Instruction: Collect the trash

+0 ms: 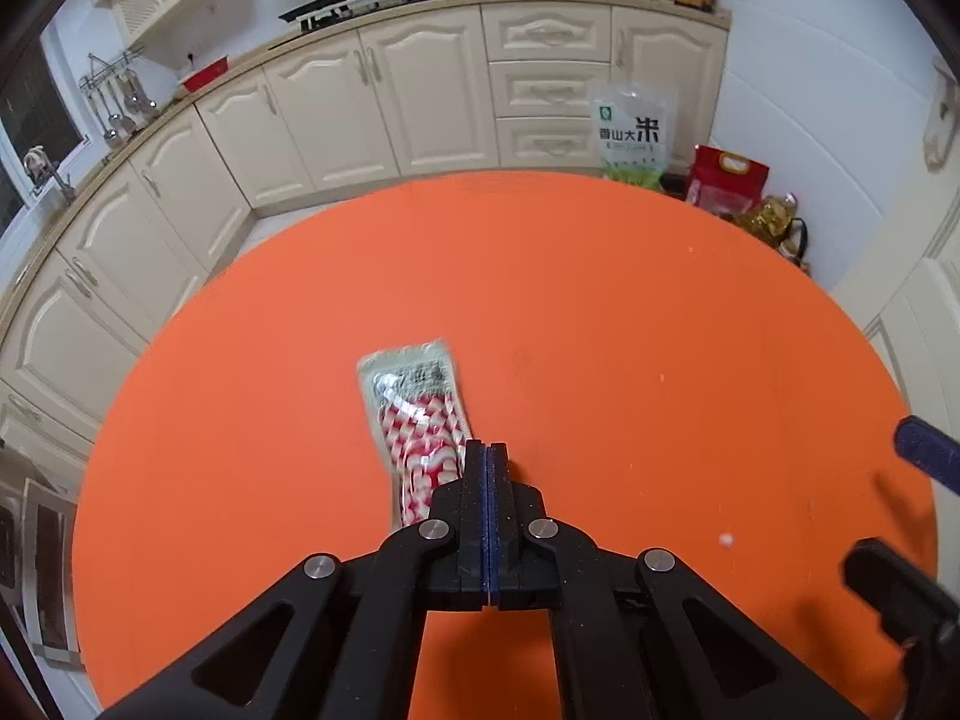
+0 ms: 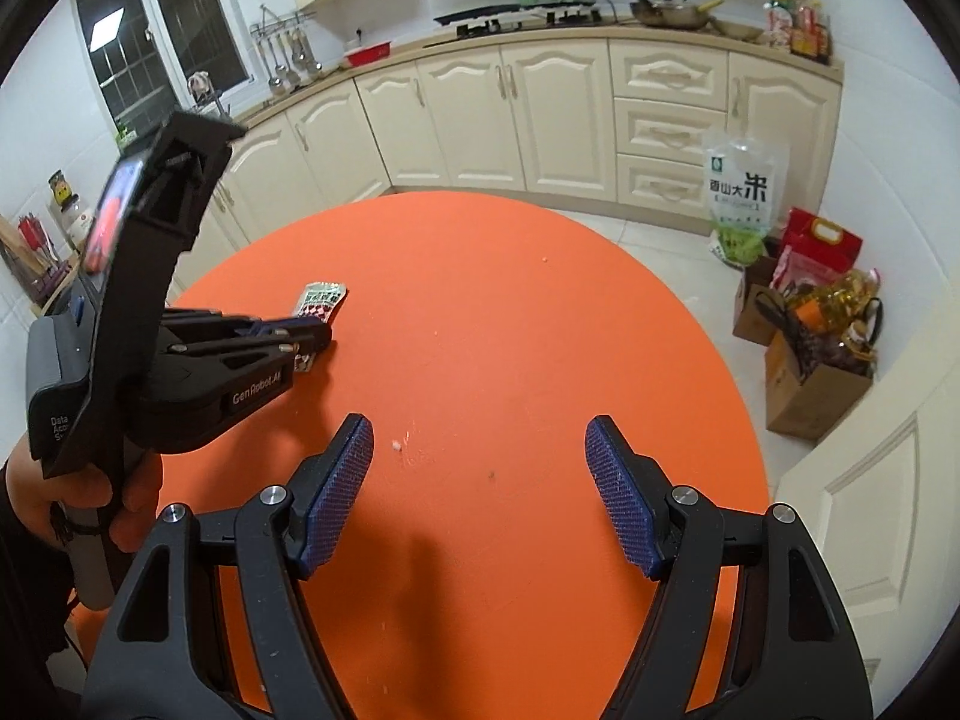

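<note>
**Left fingers shut beside the wrapper**

A red-and-white wrapper (image 1: 414, 420) lies flat on the round orange desk (image 1: 660, 330), toward its left edge. The left gripper (image 1: 489, 456) has its fingers pressed together at the wrapper's near end; whether they pinch its edge is hard to tell. The right gripper (image 2: 480, 492) hangs over the desk's near edge, fingers apart and holding nothing. A white crumb (image 2: 396, 446) sits just ahead of them.
</note>
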The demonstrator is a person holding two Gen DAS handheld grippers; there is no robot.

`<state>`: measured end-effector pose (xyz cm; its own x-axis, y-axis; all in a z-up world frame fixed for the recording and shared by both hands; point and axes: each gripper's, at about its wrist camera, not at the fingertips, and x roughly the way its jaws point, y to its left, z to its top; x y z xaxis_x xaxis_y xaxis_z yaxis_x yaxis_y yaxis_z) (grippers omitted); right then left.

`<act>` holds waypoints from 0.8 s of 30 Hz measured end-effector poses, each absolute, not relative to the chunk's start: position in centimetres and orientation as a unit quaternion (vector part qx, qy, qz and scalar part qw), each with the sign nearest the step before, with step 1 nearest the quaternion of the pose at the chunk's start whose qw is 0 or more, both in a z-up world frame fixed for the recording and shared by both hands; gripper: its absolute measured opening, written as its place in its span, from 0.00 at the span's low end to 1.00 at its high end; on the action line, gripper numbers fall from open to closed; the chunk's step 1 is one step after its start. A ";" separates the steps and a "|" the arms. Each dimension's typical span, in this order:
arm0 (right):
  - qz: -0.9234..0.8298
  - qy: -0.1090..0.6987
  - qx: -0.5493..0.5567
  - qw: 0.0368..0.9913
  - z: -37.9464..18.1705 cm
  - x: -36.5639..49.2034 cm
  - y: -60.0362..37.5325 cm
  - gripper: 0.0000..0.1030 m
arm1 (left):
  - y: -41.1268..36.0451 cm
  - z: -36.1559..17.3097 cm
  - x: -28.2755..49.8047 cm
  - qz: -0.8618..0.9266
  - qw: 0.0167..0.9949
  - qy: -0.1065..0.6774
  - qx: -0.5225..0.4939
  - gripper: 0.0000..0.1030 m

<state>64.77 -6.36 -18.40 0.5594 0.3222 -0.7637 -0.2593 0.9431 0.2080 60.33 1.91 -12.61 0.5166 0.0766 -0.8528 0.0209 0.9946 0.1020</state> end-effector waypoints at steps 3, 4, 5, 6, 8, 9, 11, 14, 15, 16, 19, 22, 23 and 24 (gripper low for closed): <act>0.161 0.437 0.037 0.884 -17.8 63.6 -7.0 0.69 | 2.2 -12.3 59.1 0.012 0.872 0.487 0.043 0.00; 0.161 0.438 0.037 0.884 -17.6 63.3 -7.1 0.69 | 2.4 -11.9 58.8 0.016 0.875 0.482 0.039 0.00; 0.163 0.436 0.037 0.884 -17.3 62.8 -7.3 0.69 | 2.9 -11.3 58.6 0.019 0.877 0.479 0.029 0.00; 0.161 0.434 0.036 0.886 -17.1 62.4 -7.4 0.69 | 3.5 -10.8 58.6 0.019 0.879 0.476 0.007 0.01; 0.160 0.430 0.037 0.888 -16.7 61.7 -7.6 0.69 | 4.8 -10.0 57.0 0.028 0.883 0.468 -0.005 0.03; 0.160 0.429 0.038 0.888 -16.6 61.4 -7.7 0.69 | 4.9 -10.0 56.8 0.031 0.884 0.467 0.002 0.03; 0.157 0.428 0.039 0.889 -16.5 61.2 -7.9 0.71 | 4.7 -10.7 56.6 0.040 0.878 0.476 0.020 0.06; 0.158 0.431 0.039 0.888 -16.6 61.4 -7.6 0.71 | 4.0 -11.4 56.9 0.037 0.873 0.487 0.017 0.11; 0.159 0.431 0.038 0.887 -16.7 61.6 -7.6 0.71 | 3.7 -11.5 57.4 0.037 0.872 0.488 0.020 0.13; 0.160 0.432 0.035 0.887 -16.8 61.8 -7.6 0.71 | 3.5 -11.6 57.6 0.038 0.873 0.486 0.026 0.19; 0.162 0.433 0.029 0.886 -17.1 62.5 -7.3 0.71 | 2.8 -12.0 59.2 0.042 0.874 0.483 0.039 0.32; 0.163 0.436 0.034 0.884 -17.8 63.2 -7.4 0.71 | 2.1 -12.6 60.5 0.039 0.876 0.479 0.043 0.32; 0.164 0.437 0.035 0.884 -17.9 63.4 -7.4 0.71 | 1.8 -13.0 60.7 0.035 0.876 0.479 0.045 0.27; 0.164 0.436 0.035 0.884 -18.0 63.6 -7.4 0.71 | 1.6 -13.1 60.6 0.024 0.876 0.480 0.046 0.22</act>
<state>63.57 -7.41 -17.96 0.5658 0.3203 -0.7598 -0.2597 0.9438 0.2045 60.64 1.61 -13.09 0.5373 0.0863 -0.8389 0.0013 0.9947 0.1032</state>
